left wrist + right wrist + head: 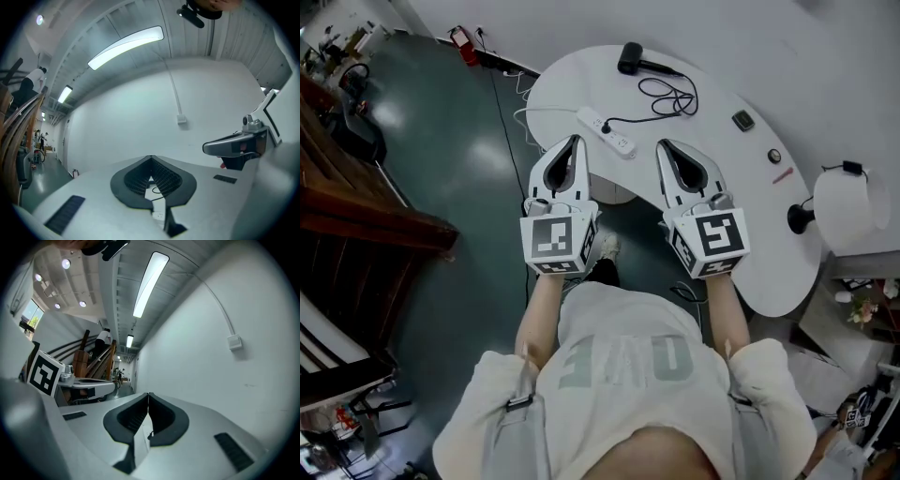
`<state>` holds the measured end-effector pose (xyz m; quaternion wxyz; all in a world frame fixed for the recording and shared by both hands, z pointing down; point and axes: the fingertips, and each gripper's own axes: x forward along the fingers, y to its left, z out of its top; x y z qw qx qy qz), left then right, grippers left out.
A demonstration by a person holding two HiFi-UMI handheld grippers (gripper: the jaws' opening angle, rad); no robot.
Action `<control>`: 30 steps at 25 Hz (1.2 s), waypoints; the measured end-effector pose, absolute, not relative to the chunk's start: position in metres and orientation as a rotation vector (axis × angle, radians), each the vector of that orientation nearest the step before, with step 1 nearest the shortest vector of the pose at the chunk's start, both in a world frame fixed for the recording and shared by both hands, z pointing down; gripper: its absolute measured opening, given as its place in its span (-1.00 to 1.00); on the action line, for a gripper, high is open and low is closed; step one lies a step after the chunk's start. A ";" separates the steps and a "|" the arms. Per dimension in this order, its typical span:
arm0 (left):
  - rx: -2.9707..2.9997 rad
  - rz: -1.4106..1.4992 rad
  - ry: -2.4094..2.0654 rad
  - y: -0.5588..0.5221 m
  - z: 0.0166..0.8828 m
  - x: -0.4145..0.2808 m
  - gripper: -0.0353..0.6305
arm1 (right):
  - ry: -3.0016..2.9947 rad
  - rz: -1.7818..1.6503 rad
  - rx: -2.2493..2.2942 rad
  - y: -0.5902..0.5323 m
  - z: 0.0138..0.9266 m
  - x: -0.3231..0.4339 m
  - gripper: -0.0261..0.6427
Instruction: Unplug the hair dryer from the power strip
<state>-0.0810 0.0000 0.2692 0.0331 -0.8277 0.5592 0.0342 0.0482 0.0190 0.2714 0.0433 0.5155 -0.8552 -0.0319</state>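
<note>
A black hair dryer (630, 58) lies at the far side of the white table (769, 272). Its black cord (670, 94) coils and runs to a plug in the white power strip (607, 131). My left gripper (575, 141) hovers shut and empty just short of the strip's near side. My right gripper (664, 145) is level with it to the right, also shut and empty. In the left gripper view the closed jaws (151, 158) frame a bit of the power strip (159, 214). In the right gripper view the gripper (148, 394) is shut with nothing between its jaws.
On the table's right part lie a small dark block (742, 120), a round knob (774, 156) and a red pen (783, 175). A white lamp head (848, 206) stands past the right edge. Wooden stairs (356, 187) rise at the left, a red extinguisher (467, 44) by the wall.
</note>
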 end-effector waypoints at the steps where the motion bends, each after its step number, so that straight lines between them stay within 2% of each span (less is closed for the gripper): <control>1: -2.546 0.106 1.710 -0.014 0.267 -0.085 -0.86 | -2.612 -0.106 1.570 0.004 0.269 0.042 -0.86; 15: -2.662 0.130 1.488 -0.162 0.279 -0.092 -0.85 | -2.555 -0.064 1.493 -0.134 0.276 0.008 -0.86; 26: -2.712 0.076 1.495 -0.182 0.301 -0.075 -0.86 | -2.575 -0.027 1.458 -0.162 0.291 0.013 -0.86; 30: -2.707 0.054 1.517 -0.184 0.304 -0.073 -0.85 | -2.630 0.060 1.314 -0.159 0.300 0.001 -0.85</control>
